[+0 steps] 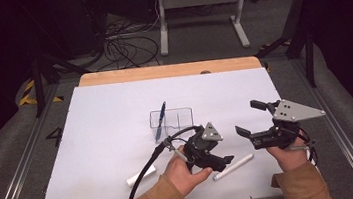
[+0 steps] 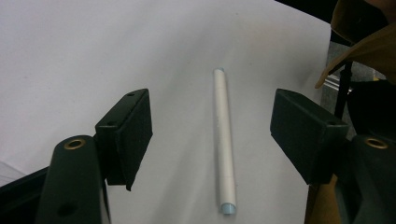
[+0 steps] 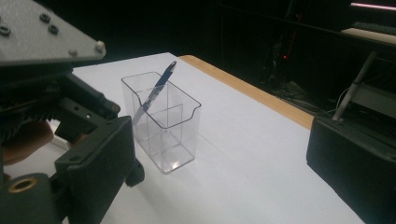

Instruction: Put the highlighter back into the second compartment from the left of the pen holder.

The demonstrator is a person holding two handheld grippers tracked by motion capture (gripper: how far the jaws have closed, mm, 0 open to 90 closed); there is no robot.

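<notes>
1. The place looks like a lab or test studio with dark walls.
2. A white table (image 1: 108, 137) stands on grey carpet.
3. Loose cables (image 1: 126, 47) and striped floor tape (image 1: 28, 92) lie behind it.

White pens: you have two, one (image 1: 233, 167) at lower centre, one (image 1: 140, 175) lower left.
Blue pens: one (image 1: 160, 121).
Clear holders: one (image 1: 181, 115).
</notes>
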